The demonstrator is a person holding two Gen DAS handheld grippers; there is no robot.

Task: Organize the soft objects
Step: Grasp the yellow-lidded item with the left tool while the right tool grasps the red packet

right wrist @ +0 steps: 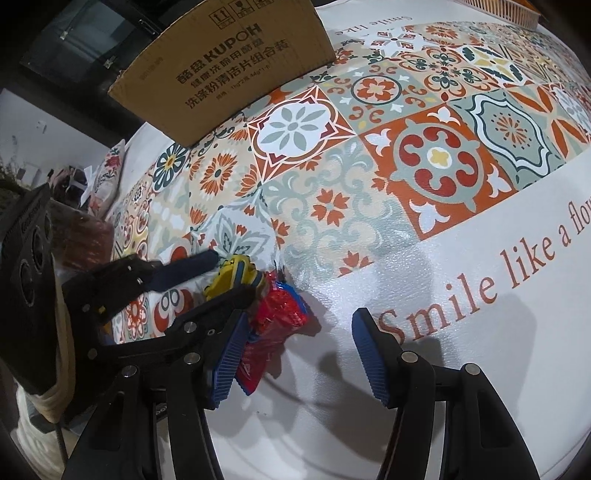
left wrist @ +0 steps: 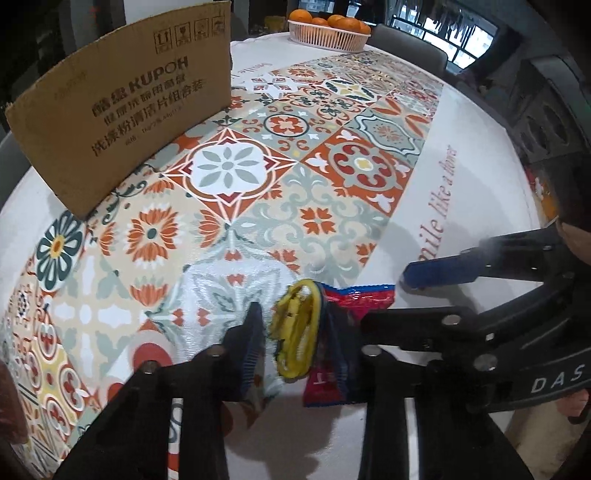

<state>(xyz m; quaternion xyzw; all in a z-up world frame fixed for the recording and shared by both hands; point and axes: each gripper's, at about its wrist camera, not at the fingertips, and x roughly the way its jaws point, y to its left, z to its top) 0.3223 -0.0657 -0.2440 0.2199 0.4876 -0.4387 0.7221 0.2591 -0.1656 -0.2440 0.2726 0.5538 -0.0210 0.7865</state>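
Black linkage bars of the left gripper fill the bottom of the left wrist view; its blue ribbed pads stand on either side of a crinkled red and blue plastic snack packet with a yellow part, the right-hand pad hidden behind the packet, so the jaws look pinched on it, though contact on that side cannot be seen; white letters on the packet's red face are too folded to read; the packet hangs just above the white edge of the tile-patterned tablecloth; red script on the cloth reads "mile like a flower" in part; the right gripper reaches in from the right, "DAS" in white on its black body; a brown cardboard box stands at the far left, printed "KUPOH" with Chinese characters and handling symbols; a pale woven basket of oranges sits at the far end of the table.

Blue ribbed pads of the right gripper lead the right wrist view, spread wide apart with nothing between them; its left pad lies just beside the red packet; the left gripper holds that packet from the left, yellow part uppermost; "Smile like a flo" runs across the white cloth; the "KUPOH" box stands beyond.
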